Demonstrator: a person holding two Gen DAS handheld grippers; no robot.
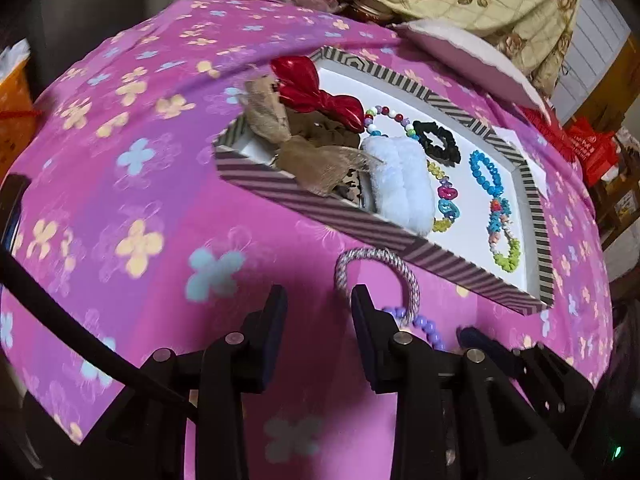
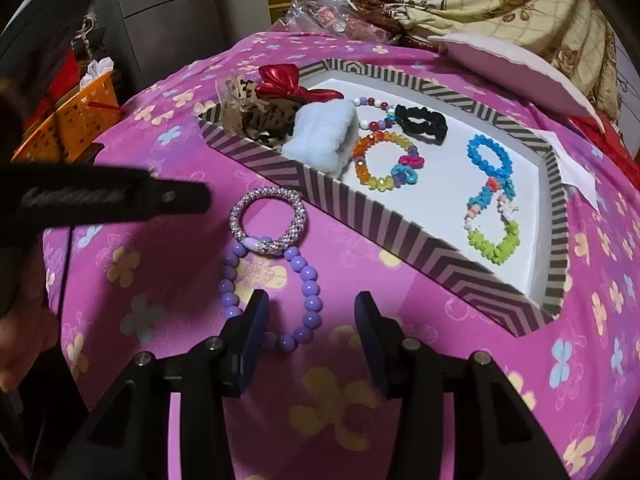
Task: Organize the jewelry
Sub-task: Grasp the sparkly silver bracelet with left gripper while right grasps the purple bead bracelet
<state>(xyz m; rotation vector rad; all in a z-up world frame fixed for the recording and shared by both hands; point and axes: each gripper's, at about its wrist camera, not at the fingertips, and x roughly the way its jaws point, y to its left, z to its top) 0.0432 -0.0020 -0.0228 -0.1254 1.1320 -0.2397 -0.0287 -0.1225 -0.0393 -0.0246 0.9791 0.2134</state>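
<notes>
pink flowered cloth (image 2: 168,168) covers our table, with the striped tray (image 2: 400,232) holding sorted pieces. outside it lie a sparkly bracelet (image 2: 267,220) and purple bead bracelet (image 2: 310,292) — touching. our left gripper (image 1: 319,300) and right gripper (image 2: 312,308) both gape wide, empty.

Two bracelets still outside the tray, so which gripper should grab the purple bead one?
Right. The purple bead bracelet lies between the open right gripper fingers, while the open left gripper sits beside the sparkly bracelet.
</notes>
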